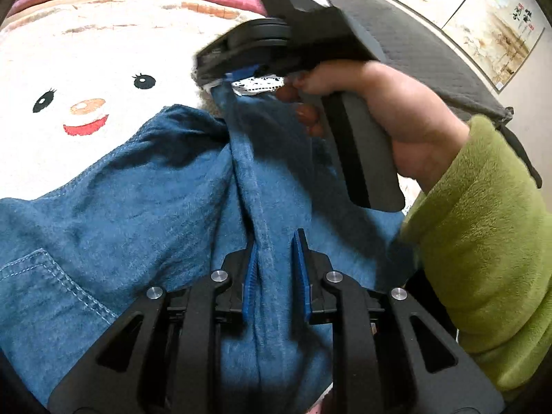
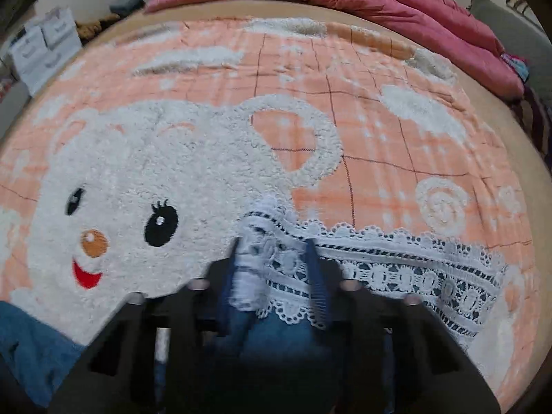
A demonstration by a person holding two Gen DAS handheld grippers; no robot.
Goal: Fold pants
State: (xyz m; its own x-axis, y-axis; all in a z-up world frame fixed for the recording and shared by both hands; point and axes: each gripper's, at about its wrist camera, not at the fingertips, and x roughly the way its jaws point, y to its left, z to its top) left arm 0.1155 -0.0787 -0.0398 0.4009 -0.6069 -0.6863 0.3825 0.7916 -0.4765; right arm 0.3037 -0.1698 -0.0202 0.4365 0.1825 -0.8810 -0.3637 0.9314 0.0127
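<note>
The left hand-held gripper (image 1: 274, 269) is clamped on a ridge of the blue pants (image 1: 120, 207). The right hand-held gripper (image 2: 276, 276) is closed on their lace hem (image 2: 396, 265).

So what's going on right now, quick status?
Left gripper shut on a ridge of the blue pants. Right gripper shut on their lace hem. Nothing in the way.

A fluffy peach blanket (image 2: 396, 131) with thin grid lines covers the bed, bearing a large white plush bear face (image 2: 145, 186) with black eyes, an orange nose and a red smile. A rumpled pink quilt (image 2: 396, 3) lies heaped along the far edge. White boxes (image 2: 45, 45) stand beyond the bed's left side. Pale painted wall panels (image 1: 490, 27) show in the left wrist view.
</note>
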